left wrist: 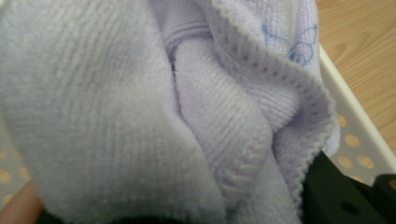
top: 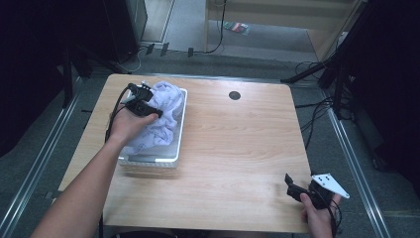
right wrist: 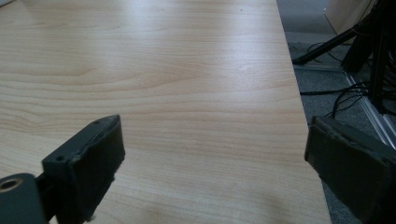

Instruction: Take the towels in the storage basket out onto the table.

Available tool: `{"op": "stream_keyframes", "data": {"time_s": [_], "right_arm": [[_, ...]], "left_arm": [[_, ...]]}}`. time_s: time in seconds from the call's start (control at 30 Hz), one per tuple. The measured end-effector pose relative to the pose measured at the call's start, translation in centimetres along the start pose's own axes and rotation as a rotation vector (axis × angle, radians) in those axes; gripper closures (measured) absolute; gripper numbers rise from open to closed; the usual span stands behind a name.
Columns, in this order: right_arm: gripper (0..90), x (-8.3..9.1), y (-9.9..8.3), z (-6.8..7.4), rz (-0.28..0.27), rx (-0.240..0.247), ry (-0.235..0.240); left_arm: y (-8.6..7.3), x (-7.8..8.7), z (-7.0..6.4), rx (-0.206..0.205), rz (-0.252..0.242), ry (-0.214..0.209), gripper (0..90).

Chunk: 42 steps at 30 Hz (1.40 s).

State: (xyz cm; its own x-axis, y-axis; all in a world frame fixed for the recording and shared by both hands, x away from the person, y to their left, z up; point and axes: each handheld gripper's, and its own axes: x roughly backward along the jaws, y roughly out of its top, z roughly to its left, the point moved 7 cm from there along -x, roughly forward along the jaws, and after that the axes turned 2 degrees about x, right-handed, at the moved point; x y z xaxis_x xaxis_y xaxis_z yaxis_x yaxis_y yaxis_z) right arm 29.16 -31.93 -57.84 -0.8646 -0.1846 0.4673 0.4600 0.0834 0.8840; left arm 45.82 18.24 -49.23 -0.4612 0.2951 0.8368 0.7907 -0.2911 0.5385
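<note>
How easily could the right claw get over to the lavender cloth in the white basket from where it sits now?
Probably yes: the right claw is open at the near right corner, and bare table lies between it and the lavender cloth in the white basket, though the left claw is there.

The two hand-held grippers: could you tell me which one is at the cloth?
The left hand-held gripper, pushed into the lavender cloth in the white basket; the right hand-held gripper hovers open above bare table.

Overhead view; two table-level close-ups
</note>
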Motion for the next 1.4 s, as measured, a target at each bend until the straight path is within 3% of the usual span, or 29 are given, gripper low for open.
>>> {"op": "stream_keyframes", "data": {"time_s": [0.37, 0.73, 0.97, 1.4], "right_arm": [[0.0, 0.0, 0.0, 0.2, 0.001, 0.034, -0.025], [0.0, 0.0, 0.0, 0.2, 0.001, 0.044, -0.035], [0.0, 0.0, -0.1, 0.2, 0.003, 0.045, -0.033], [0.0, 0.0, 0.0, 0.3, 0.001, 0.044, -0.031]], "left_arm": [[1.5, 2.6, 0.4, 0.009, -0.037, 0.015, 68.1], [3.7, 5.4, -0.6, -0.016, -0.072, 0.005, 67.9], [5.4, 7.2, -2.0, -0.051, -0.1, 0.004, 67.9], [7.8, 7.9, -5.9, -0.12, -0.106, -0.012, 67.7]]}}
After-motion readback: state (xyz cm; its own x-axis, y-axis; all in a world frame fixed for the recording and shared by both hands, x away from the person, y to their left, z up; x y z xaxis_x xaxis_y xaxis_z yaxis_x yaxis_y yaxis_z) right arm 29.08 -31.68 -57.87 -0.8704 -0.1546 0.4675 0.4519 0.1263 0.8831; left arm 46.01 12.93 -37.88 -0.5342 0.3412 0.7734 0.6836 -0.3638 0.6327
